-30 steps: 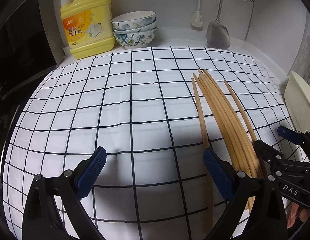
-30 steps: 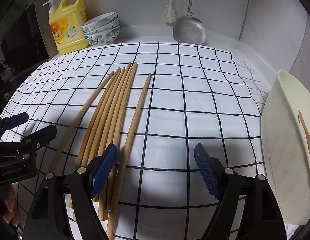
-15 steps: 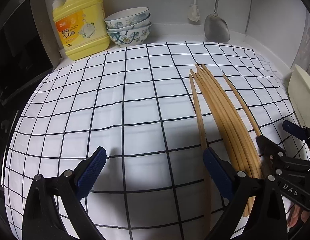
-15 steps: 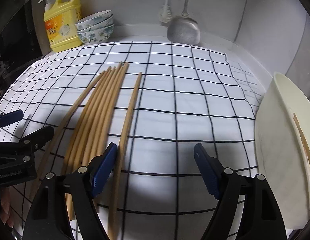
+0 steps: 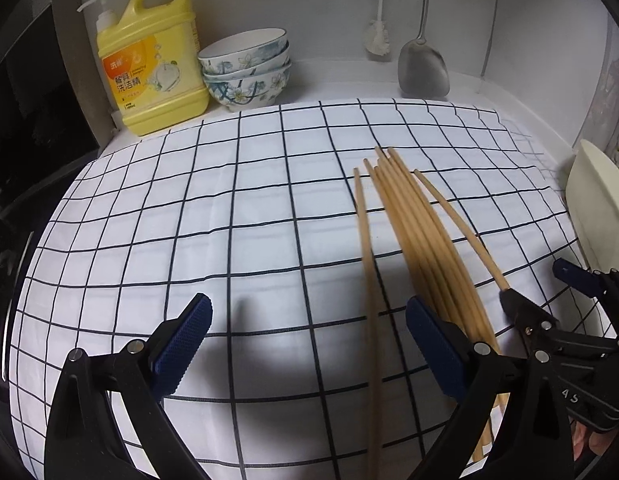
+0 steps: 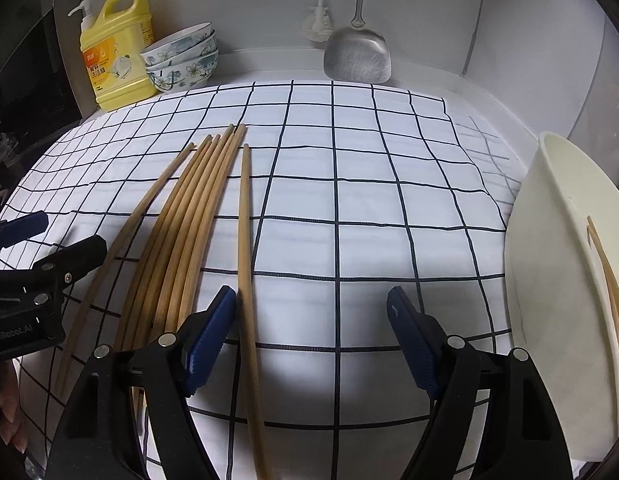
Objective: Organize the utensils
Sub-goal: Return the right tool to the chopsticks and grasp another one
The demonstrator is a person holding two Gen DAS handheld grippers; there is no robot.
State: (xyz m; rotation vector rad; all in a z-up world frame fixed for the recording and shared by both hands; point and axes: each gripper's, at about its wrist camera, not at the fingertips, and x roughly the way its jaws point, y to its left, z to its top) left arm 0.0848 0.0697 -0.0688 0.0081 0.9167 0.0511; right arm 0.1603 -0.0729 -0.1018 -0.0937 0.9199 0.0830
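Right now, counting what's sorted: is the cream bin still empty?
No, chopsticks already lie inside the cream bin.

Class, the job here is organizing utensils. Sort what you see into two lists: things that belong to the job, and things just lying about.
Belongs to the job:
chopsticks
cream container
left gripper
right gripper

Just lying about:
detergent bottle
stacked bowls
metal spatula
dish brush

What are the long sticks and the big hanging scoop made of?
The chopsticks look like bare bamboo or wood: matte tan, no shine. The hanging spatula looks like metal: dull grey, with a scratched, slightly reflective blade.
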